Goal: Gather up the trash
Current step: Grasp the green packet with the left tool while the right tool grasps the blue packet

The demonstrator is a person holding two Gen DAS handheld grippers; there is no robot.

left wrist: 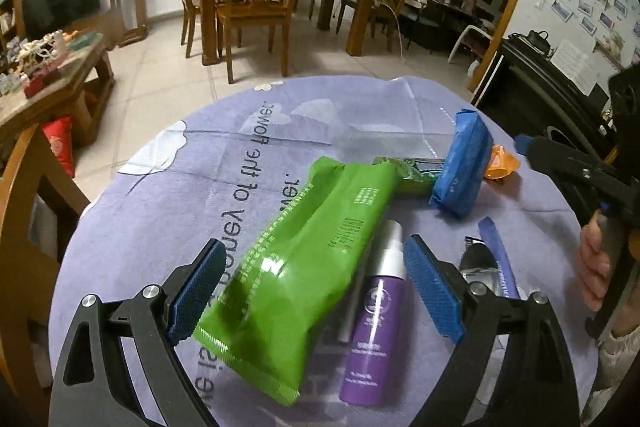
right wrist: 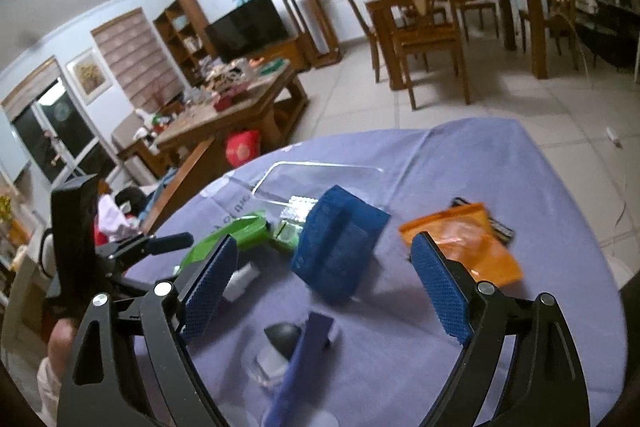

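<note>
L gripper (left wrist: 316, 291) fingers spread around green pouch (left wrist: 296, 259), not pinching yet. R gripper (right wrist: 326, 287) fingers spread, empty, above blue pack (right wrist: 338, 247). Orange wrapper (right wrist: 464, 247) etc. all lie on worktop (left wrist: 120, 227); nothing looks collected yet.

Between the left gripper's (left wrist: 314, 291) wide-spread jaws, the green pouch (left wrist: 296, 259) is covering the left side of the purple spray bottle (left wrist: 374, 315) and most of a thin white stick (left wrist: 347, 323) beside it. Its small print is staying too fine to read. Ahead of the right gripper (right wrist: 326, 291), the blue pack (right wrist: 336, 247) is smearing with blur and hiding part of the clear tray (right wrist: 320, 173). Below the jaws, a purple strip (right wrist: 298, 367) is running off the lower edge, overlapping a blurred dark-capped object (right wrist: 280, 337).
</note>
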